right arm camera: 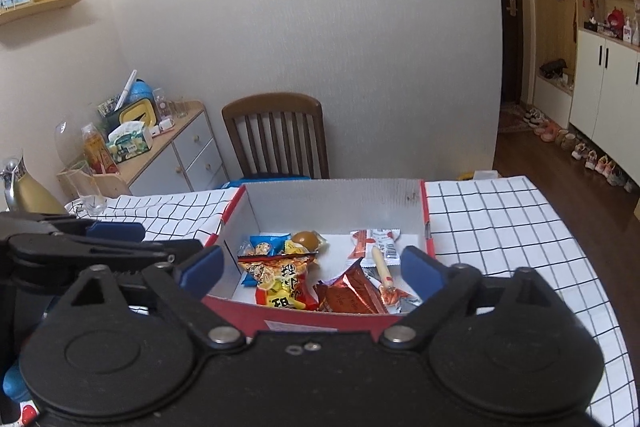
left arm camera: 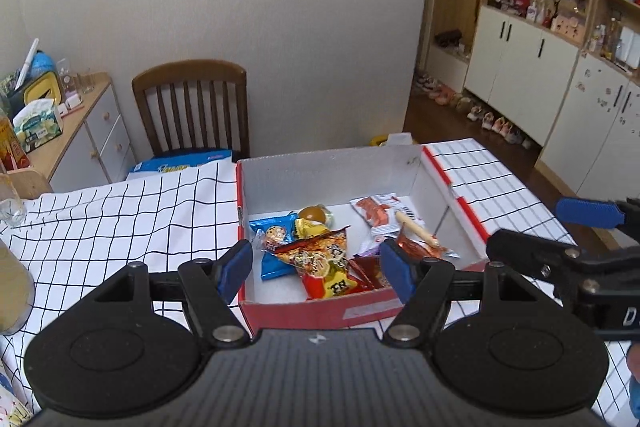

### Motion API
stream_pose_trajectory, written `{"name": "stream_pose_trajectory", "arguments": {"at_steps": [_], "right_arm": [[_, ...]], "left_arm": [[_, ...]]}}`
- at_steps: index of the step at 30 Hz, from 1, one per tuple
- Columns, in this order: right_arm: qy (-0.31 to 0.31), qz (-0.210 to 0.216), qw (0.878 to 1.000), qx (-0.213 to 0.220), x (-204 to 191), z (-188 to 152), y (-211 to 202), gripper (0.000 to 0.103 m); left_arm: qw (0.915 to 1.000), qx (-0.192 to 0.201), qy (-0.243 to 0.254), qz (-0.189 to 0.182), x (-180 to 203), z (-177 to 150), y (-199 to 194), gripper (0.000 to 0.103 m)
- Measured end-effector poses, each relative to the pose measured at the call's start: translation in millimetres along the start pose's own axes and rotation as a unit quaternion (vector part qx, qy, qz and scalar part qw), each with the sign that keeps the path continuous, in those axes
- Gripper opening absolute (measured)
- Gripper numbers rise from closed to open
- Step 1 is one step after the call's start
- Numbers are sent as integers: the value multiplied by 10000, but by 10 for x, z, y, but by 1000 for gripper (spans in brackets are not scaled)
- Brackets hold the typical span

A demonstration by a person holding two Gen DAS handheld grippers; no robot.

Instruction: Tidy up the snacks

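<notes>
- Left wrist view: your left gripper (left arm camera: 316, 269) sits low in the frame with its blue pads spread wide and nothing between them, hovering over the near edge of the red box (left arm camera: 320, 309).
- Your right gripper (right arm camera: 312, 269) is likewise spread wide and holding nothing, at the bottom centre of its own view, above the same near wall.
- Inside the box, at frame centre, lies the snack pile: an orange-and-yellow chip bag (left arm camera: 326, 261) in front, a blue cookie packet (left arm camera: 274, 237) to its left, a brown round snack (left arm camera: 314, 214) behind them.
- Right of these lie a white-and-red packet (left arm camera: 378, 213), a sausage stick (left arm camera: 416, 227) and a dark red foil pouch (right arm camera: 354, 293).
- The box rests on the checked tablecloth (left arm camera: 120, 219).
- A wooden chair (left arm camera: 192, 107) stands behind the table, upper left of centre.
</notes>
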State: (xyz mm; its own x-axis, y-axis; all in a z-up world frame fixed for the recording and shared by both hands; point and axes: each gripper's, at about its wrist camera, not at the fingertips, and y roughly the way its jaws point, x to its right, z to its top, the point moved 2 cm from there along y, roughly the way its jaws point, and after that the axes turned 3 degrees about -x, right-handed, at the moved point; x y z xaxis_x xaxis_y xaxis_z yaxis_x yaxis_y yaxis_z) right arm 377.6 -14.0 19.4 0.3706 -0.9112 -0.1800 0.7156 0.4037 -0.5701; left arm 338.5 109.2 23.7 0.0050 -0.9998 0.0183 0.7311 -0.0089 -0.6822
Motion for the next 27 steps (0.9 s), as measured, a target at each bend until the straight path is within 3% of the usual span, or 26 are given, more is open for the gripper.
{"name": "stream_pose_trajectory", "arguments": {"at_steps": [6, 9, 15, 17, 19, 27], "right_arm": [[-166, 102, 9995, 249, -92, -26, -276, 103], [-178, 195, 9989, 390, -131, -39, -410, 103], [-309, 176, 9973, 643, -214, -113, -616, 103], [-354, 159, 9969, 691, -232, -138, -661, 103], [-385, 124, 9965, 729, -239, -164, -693, 103], [-566, -33, 9953, 788, -291, -333, -788, 103]], "left_arm": [[9997, 142, -52, -194, 37, -130, -252, 70], [9992, 202, -164, -315, 6, -197, -359, 82], [9987, 279, -292, -327, -63, -333, -537, 85], [9985, 276, -349, -323, -94, -378, -580, 96], [9980, 315, -428, -353, -127, -417, -624, 101], [9974, 268, -580, -322, -182, -547, -698, 101]]}}
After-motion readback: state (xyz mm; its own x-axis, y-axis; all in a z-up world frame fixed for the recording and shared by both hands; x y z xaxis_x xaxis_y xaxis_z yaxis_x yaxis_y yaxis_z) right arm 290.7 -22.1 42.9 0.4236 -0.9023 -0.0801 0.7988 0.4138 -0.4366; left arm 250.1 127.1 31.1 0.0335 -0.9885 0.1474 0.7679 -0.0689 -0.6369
